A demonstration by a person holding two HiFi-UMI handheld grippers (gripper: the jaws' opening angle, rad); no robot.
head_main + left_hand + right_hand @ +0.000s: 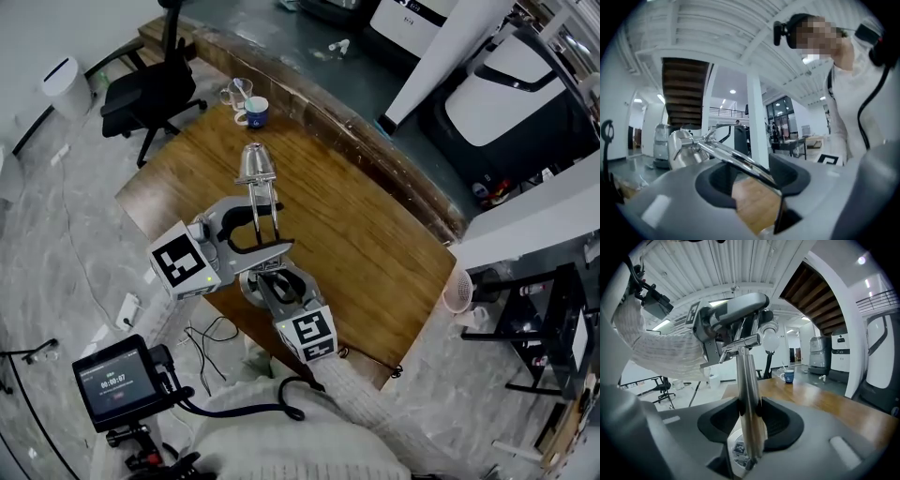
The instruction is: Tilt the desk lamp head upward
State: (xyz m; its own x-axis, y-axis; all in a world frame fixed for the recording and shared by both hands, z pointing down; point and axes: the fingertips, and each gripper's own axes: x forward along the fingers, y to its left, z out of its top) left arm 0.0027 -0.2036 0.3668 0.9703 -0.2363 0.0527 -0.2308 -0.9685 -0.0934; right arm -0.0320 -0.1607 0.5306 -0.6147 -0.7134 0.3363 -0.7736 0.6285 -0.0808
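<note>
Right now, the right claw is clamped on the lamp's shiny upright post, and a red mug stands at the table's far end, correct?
Not quite: the mug is blue, not red, as the head view shows. The right claw is indeed clamped on the lamp's upright post, and the mug stands at the far end of the table.

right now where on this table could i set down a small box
The right half of the table is bare wood, out to its right edge. A smaller bare stretch lies between the lamp head and the blue mug. Crowded: the near left corner, where left tool and right tool are at the lamp, and the far corner with mug and glass.
</note>
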